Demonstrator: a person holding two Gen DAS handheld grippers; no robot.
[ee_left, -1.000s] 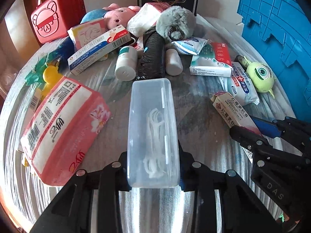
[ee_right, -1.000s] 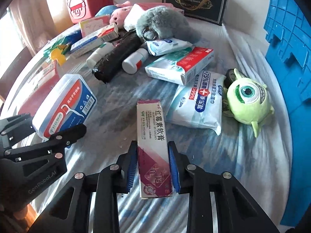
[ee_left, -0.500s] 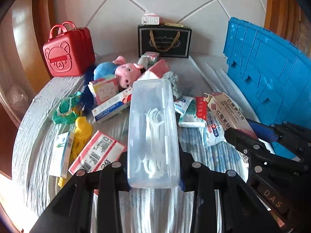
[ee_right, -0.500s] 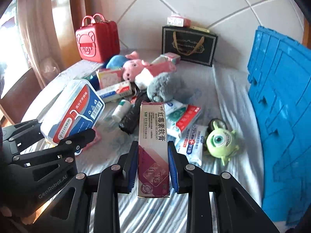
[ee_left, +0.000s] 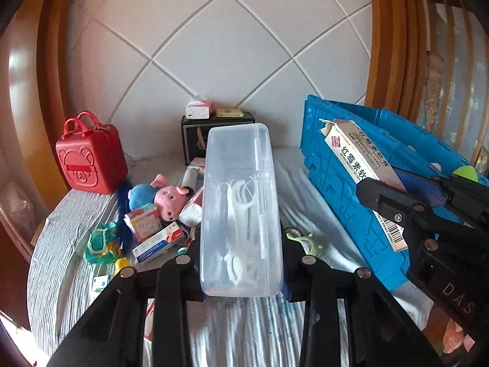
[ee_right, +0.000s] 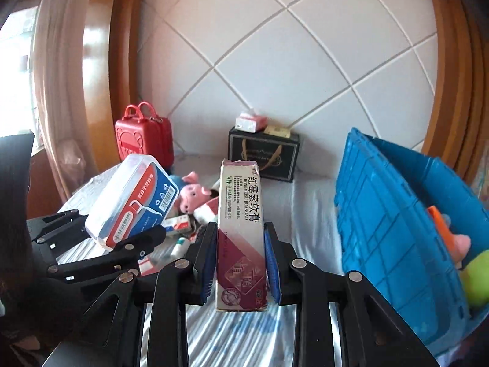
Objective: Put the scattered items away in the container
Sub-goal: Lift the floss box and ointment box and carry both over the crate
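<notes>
The blue crate [ee_right: 397,214] is the biggest thing here. It stands on the right of the striped cloth [ee_right: 311,214], its ribbed wall facing the clutter; inside it, in the right wrist view, an orange piece [ee_right: 438,223], something pink and a green ball [ee_right: 476,278] show near the rim.

At the back against the tiled wall stands a black gift bag [ee_right: 264,156] with two small boxes on top. Left of it, by the wooden frame, is a red case [ee_left: 91,162] with two handles.

The left hand-held gripper [ee_left: 241,250] is clamped on a clear floss box [ee_left: 241,211], held lengthwise between the jaws above the cloth, white floss picks visible inside; the right wrist view shows its red and blue label [ee_right: 134,202].

The right hand-held gripper [ee_right: 240,263] is closed on an ointment box [ee_right: 240,235], its blue pads pressing both long sides, the torn end pointing away. In the left wrist view this box [ee_left: 360,165] hangs in front of the crate's near wall, close to its rim.

The remaining clutter lies in a heap on the cloth left of centre: a pink pig toy [ee_left: 169,197] beside a blue plush [ee_left: 142,194], a red and white carton [ee_left: 160,241], a green wrapper [ee_left: 101,241] and a small green toy [ee_left: 305,240] just right of the floss box.
</notes>
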